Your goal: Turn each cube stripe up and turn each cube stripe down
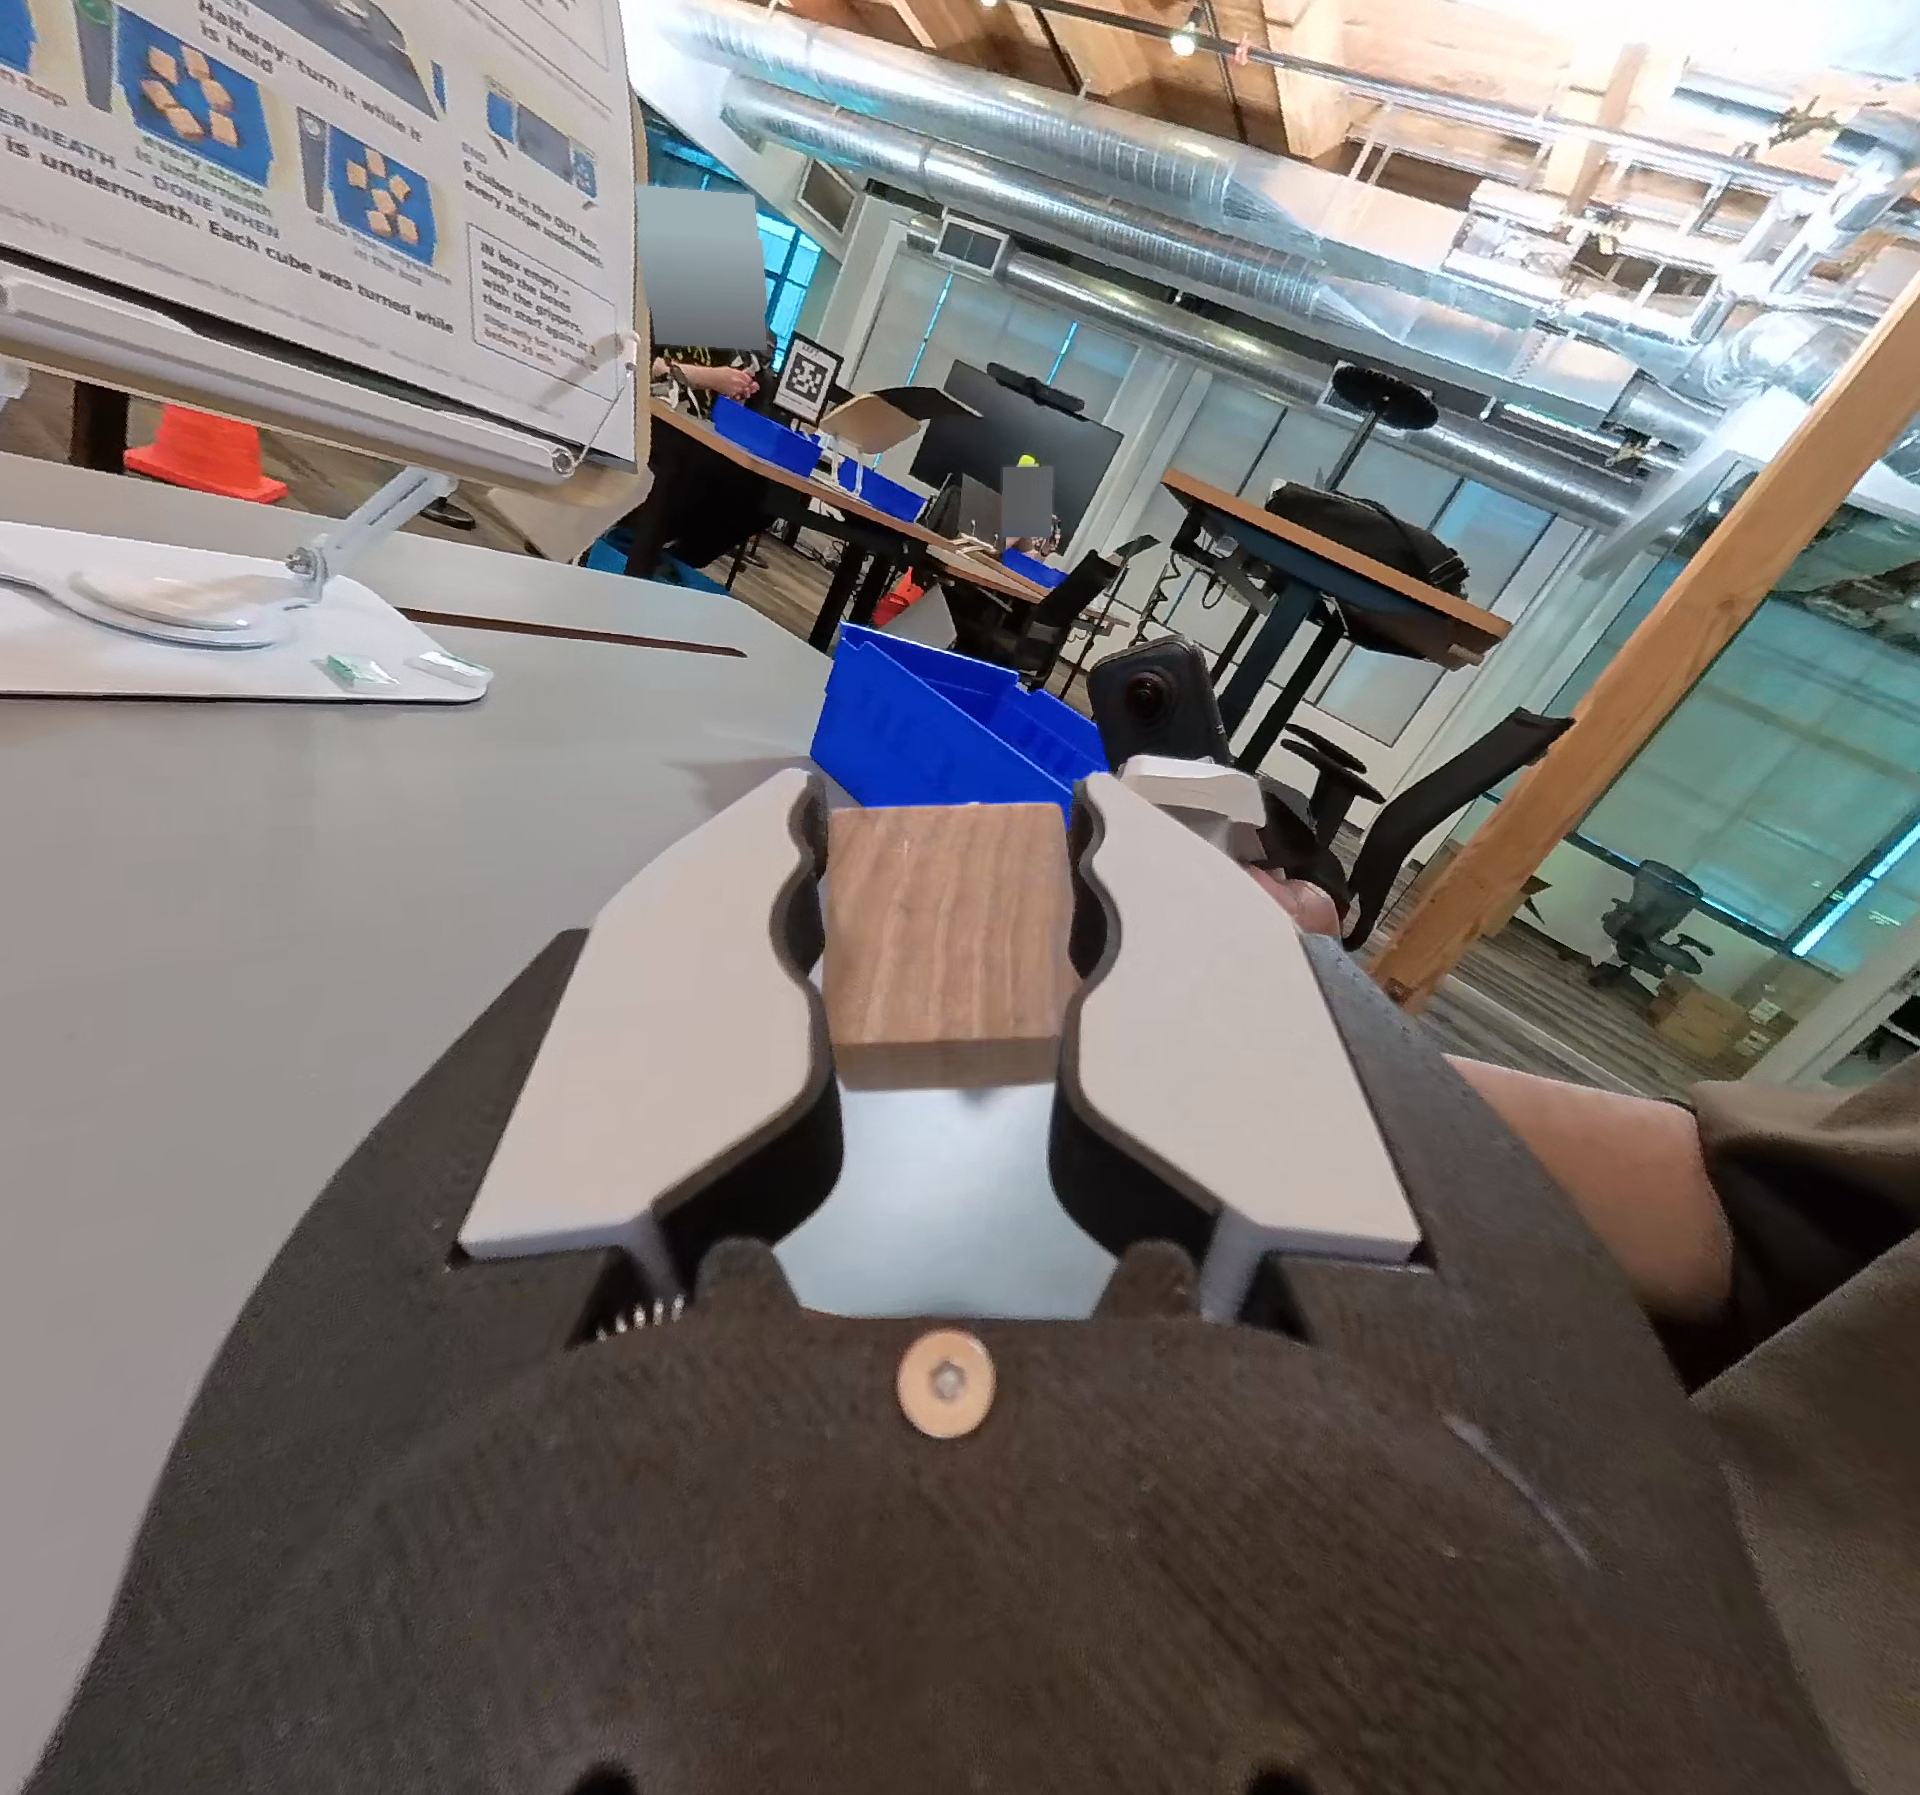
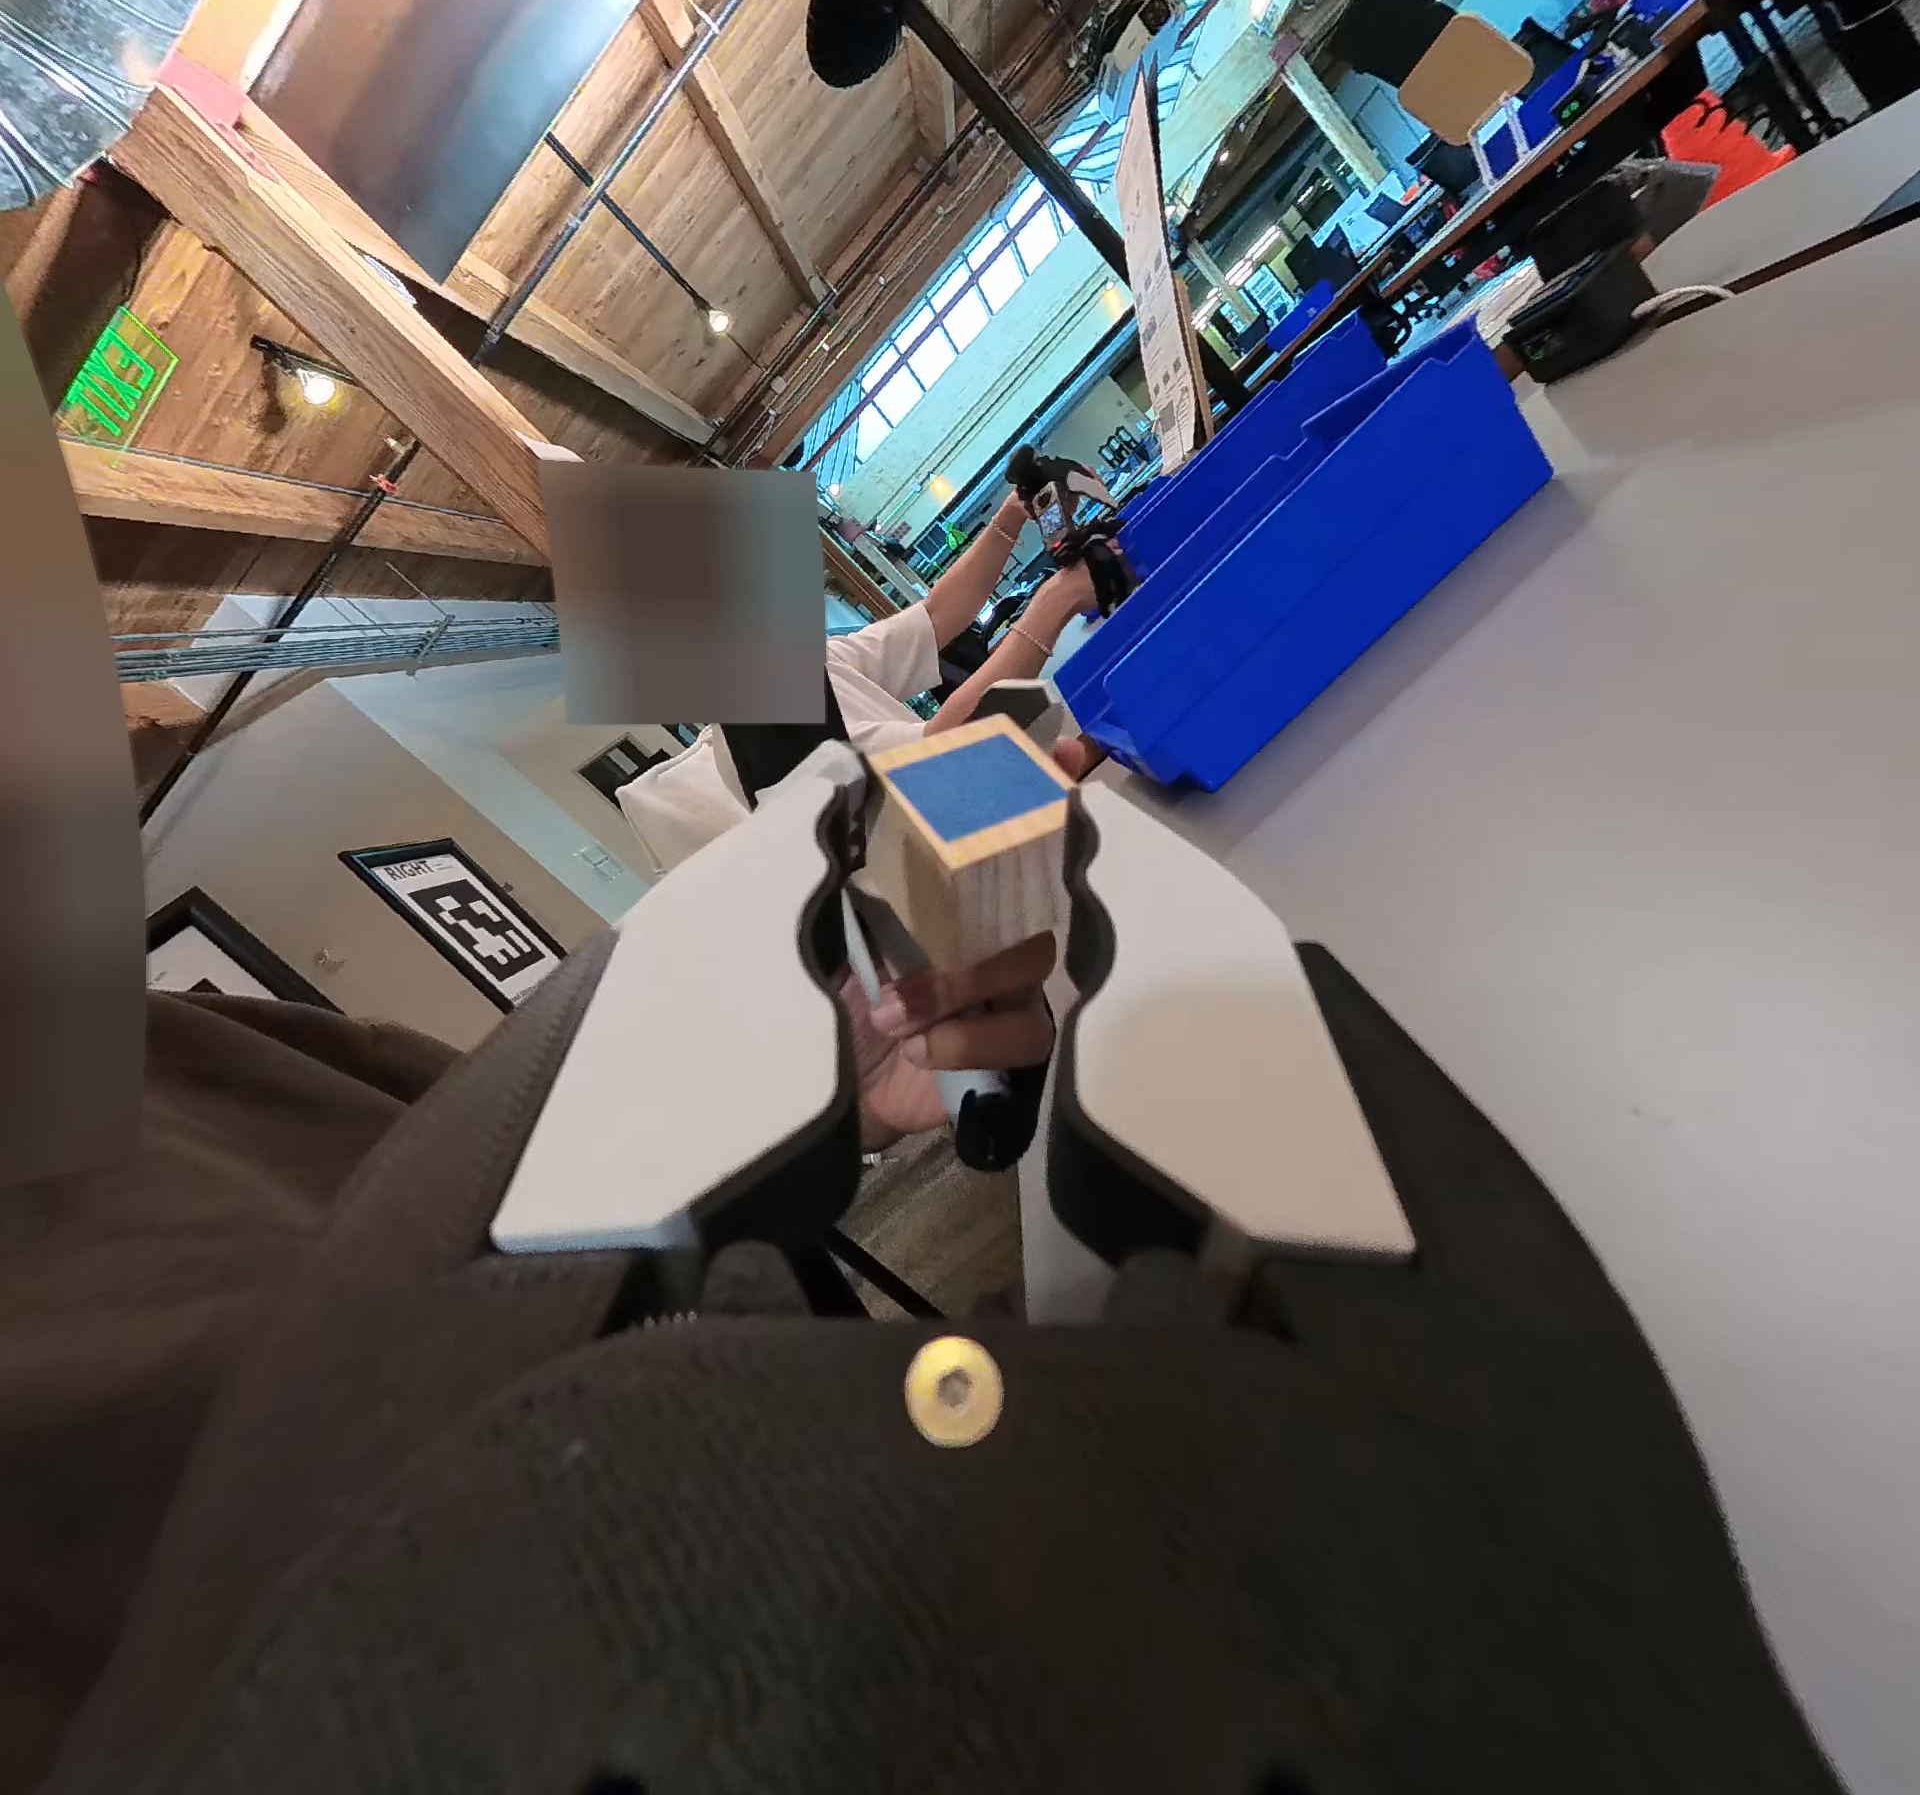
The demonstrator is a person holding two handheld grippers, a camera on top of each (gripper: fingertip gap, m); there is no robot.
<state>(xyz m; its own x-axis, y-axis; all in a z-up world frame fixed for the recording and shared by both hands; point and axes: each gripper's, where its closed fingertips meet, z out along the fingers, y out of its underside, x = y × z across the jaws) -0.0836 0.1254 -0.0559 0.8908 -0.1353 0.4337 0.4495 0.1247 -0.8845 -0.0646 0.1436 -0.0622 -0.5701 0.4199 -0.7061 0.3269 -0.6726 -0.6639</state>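
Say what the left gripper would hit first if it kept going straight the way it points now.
Probably the blue bin, directly beyond the wooden cube clamped in the left gripper. Depth is unclear, and the other gripper's tip sits just right of that line.

We see a pale grey bench (image 1: 260,914) carrying two blue bins (image 2: 1320,592) side by side, touching. A white stand base (image 1: 208,649) rests on it, holding up an instruction sheet (image 1: 312,114), with two small wrapped packets (image 1: 405,670) on the base.
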